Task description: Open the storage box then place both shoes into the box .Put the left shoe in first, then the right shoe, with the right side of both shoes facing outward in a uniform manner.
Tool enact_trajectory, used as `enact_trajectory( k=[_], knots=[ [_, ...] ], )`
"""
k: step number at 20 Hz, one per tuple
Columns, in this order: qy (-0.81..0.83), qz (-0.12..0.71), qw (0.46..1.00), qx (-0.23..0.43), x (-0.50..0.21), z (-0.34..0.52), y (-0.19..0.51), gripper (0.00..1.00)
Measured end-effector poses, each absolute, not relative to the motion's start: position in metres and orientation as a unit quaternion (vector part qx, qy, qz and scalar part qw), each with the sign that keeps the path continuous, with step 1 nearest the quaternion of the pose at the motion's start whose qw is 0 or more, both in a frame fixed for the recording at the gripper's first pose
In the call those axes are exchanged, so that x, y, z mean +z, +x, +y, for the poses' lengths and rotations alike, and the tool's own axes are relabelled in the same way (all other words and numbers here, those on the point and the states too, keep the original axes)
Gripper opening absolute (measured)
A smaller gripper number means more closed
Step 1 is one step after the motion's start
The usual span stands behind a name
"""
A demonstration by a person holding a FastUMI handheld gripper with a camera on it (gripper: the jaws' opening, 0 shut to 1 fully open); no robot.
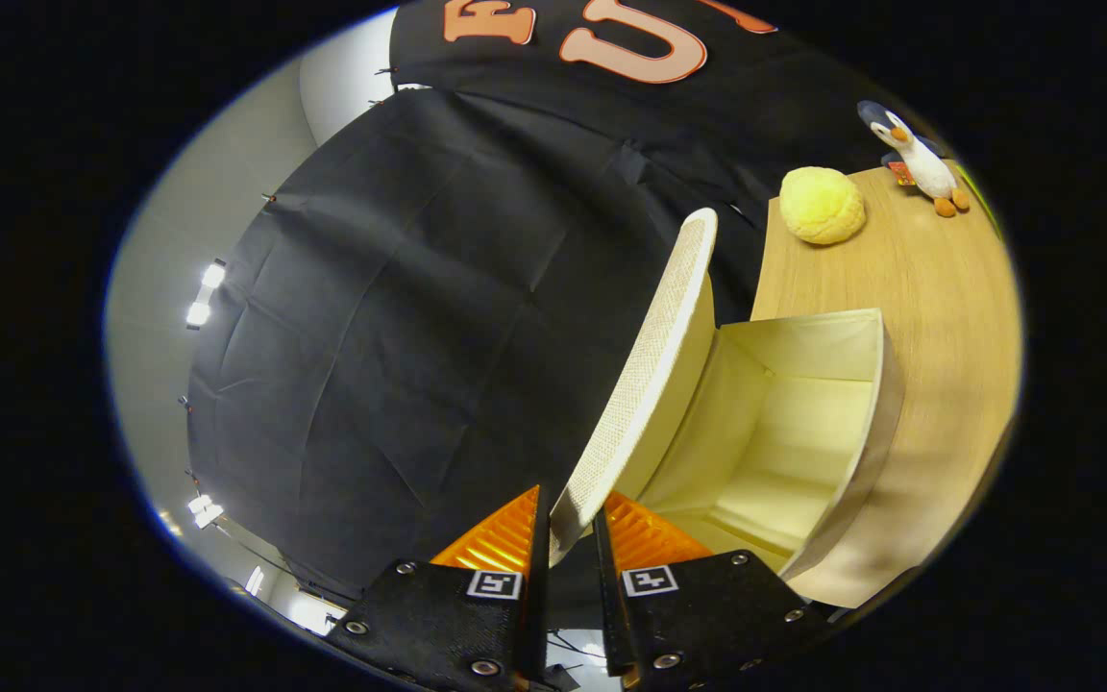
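Now the gripper [571,538] pinches the raised lid [654,375] of the open storage box [861,452]

A staged recording booth rather than a lived-in room: black cloth [400,317] hangs as its wall behind the wooden surface [938,317], and bright studio lights [206,293] shine beside that cloth against a pale wall.

Bright ceiling lamps [206,293] glare white beside the dark cloth wall, which soaks up the light. The tabletop [938,288] is evenly lit and sharp. Fisheye distortion bends straight lines strongly toward the rim.
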State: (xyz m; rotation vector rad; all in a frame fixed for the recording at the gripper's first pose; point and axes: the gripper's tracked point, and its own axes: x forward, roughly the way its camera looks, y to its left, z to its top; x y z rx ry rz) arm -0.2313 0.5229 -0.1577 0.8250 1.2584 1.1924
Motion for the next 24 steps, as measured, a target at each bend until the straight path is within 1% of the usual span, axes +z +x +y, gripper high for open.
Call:
enact_trajectory(
  k=[2, 7, 15, 16, 17, 18, 19, 20, 21, 22, 24],
  knots=[
    [0.347, 0.537, 0.573, 0.512, -0.148, 0.543, -0.23, 0.22],
    [0.315, 0.526, 0.586, 0.529, -0.133, 0.59, -0.231, 0.22],
    [0.276, 0.539, 0.591, 0.533, -0.134, 0.677, -0.255, 0.22],
    [0.269, 0.541, 0.595, 0.53, -0.143, 0.685, -0.26, 0.31],
    [0.265, 0.544, 0.595, 0.529, -0.15, 0.692, -0.263, 0.38],
    [0.261, 0.548, 0.594, 0.528, -0.155, 0.7, -0.265, 0.52],
    [0.257, 0.552, 0.593, 0.527, -0.158, 0.7, -0.267, 0.6],
    [0.253, 0.553, 0.594, 0.527, -0.161, 0.696, -0.268, 0.74],
    [0.25, 0.552, 0.597, 0.527, -0.164, 0.693, -0.267, 0.79],
    [0.246, 0.55, 0.602, 0.524, -0.165, 0.69, -0.264, 0.87],
    [0.236, 0.55, 0.612, 0.517, -0.169, 0.685, -0.26, 0.92]
  ],
)
